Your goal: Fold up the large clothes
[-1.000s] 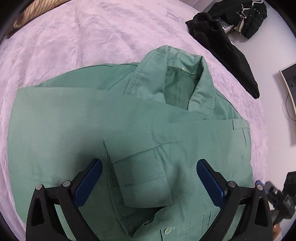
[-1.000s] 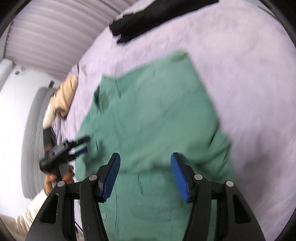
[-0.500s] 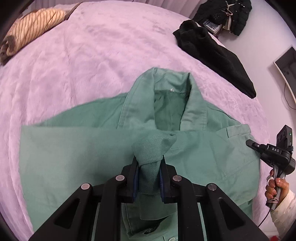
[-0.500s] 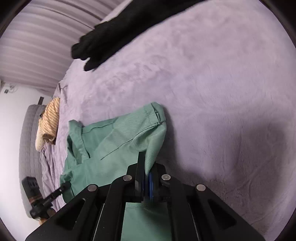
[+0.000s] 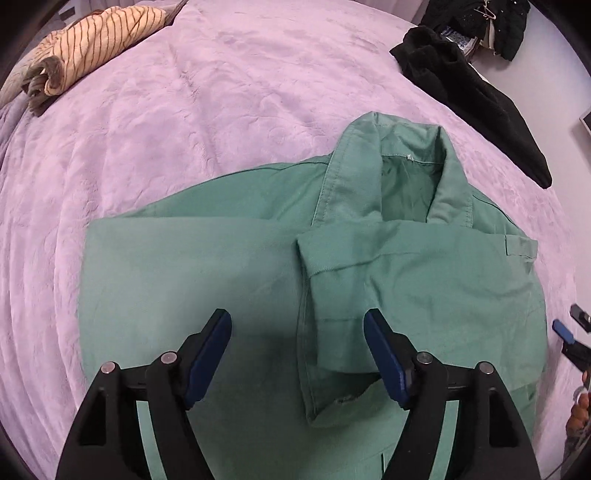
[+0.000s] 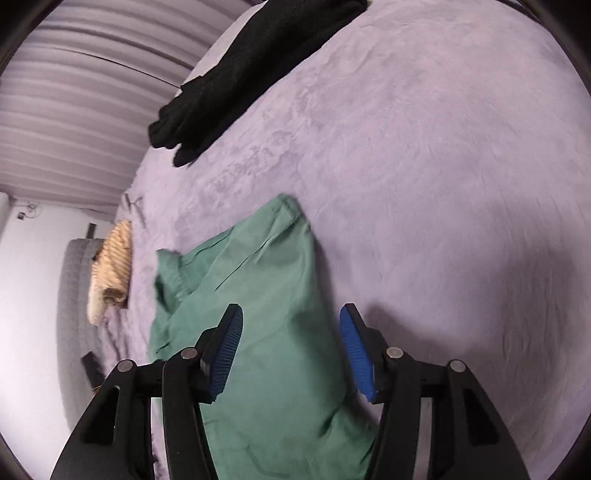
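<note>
A green collared shirt (image 5: 221, 280) lies spread on a purple bed cover (image 5: 184, 110), collar (image 5: 406, 173) at the far side. Its sleeve with the cuff (image 5: 340, 295) is folded across the front. My left gripper (image 5: 297, 325) hovers over that sleeve; its jaws are opening and the pads press on nothing. In the right wrist view my right gripper (image 6: 291, 317) hangs above the shirt's folded edge (image 6: 273, 280). Its jaws are opening too, with the cloth lying loose below them. The right gripper's tips (image 5: 569, 332) also show at the left wrist view's right edge.
A black garment (image 5: 476, 96) lies at the bed's far right, with more dark clothes and a hanger (image 5: 491, 22) behind it. A striped tan garment (image 5: 92, 48) sits at the far left. A grey headboard (image 6: 70, 295) borders the bed. A person's hand (image 5: 578, 410) shows at the right edge.
Half a second ago both grippers were shut on folds of the shirt. Both have since let go, and the sleeve now lies flat across the shirt's front.
</note>
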The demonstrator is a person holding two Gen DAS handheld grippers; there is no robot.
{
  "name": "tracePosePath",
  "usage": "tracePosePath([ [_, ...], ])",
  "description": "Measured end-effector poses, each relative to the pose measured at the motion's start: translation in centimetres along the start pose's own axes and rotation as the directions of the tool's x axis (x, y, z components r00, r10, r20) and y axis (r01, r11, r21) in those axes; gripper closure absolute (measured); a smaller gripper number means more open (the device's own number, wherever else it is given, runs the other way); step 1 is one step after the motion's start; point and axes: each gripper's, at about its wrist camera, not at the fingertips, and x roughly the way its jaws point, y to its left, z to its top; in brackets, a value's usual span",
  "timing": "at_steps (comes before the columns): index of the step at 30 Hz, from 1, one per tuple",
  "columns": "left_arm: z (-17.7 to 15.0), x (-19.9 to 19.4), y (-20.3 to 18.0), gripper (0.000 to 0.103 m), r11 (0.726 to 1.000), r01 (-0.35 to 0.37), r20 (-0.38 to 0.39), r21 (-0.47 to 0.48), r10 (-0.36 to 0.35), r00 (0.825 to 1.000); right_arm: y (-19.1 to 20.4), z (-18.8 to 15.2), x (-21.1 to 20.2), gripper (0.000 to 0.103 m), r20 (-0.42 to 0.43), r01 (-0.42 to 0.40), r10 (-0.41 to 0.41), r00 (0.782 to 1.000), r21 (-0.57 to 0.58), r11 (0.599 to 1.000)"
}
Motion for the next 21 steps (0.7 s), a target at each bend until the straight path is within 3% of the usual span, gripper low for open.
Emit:
tracePosePath([
  [3, -1.5, -0.6, 0.8, 0.028, 0.999, 0.04, -0.021, -0.03, -0.04, 0.999, -1.1, -4.4, -1.3, 0.043, -0.054, -0.101, 0.107, 0.993, 0.1, 0.99],
  [6, -2.7, 0.1, 0.7, 0.028, 0.998, 0.046, -0.05, -0.04, -0.048, 0.998, -3.0, -7.8, -0.2, 0.044, -0.104, -0.133, 0.159, 0.982, 0.225, 0.965],
  [8, -3.5, 0.6, 0.1, 0.028, 0.998, 0.046, -0.063, -0.042, -0.048, 0.997, -4.1, -8.6, 0.8, 0.044, -0.106, -0.105, 0.138, 0.985, 0.268, 0.958],
  [10, -4.0, 0.7, -0.3, 0.035, 0.999, 0.022, -0.051, -0.035, -0.024, 0.998, -4.8, -8.4, 1.5, 0.057, -0.072, -0.109, 0.135, 0.988, 0.295, 0.949],
  [11, -4.3, 0.8, -0.6, 0.042, 1.0, 0.0, -0.042, -0.019, -0.001, 0.999, -4.7, -8.1, 1.6, 0.095, -0.059, -0.107, 0.13, 0.99, 0.29, 0.951],
  [12, -4.5, 0.9, -0.8, 0.043, 1.0, -0.009, -0.039, -0.006, 0.009, 0.999, -4.3, -7.8, 1.5, 0.1, -0.052, -0.098, 0.116, 0.992, 0.27, 0.958],
  [14, -4.9, 1.3, -1.1, 0.043, 1.0, -0.028, -0.026, 0.011, 0.028, 0.999, -3.0, -7.4, 0.7, 0.1, -0.034, -0.032, 0.039, 0.999, 0.174, 0.984],
  [15, -5.0, 1.5, -1.2, 0.043, 0.999, -0.036, -0.025, 0.02, 0.037, 0.999, -2.7, -7.4, 0.6, 0.1, -0.034, 0.045, -0.041, 0.999, 0.108, 0.993],
  [17, -5.3, 1.6, -1.1, 0.043, 0.998, -0.045, -0.026, 0.031, 0.046, 0.999, -3.6, -7.8, 1.2, 0.101, -0.055, 0.156, -0.153, 0.987, 0.057, 0.986],
  [21, -5.2, -0.3, -0.1, 0.043, 0.996, -0.084, -0.009, 0.023, 0.085, 0.996, -5.2, -8.6, 0.5, 0.103, -0.057, 0.107, -0.101, 0.993, 0.126, 0.986],
])
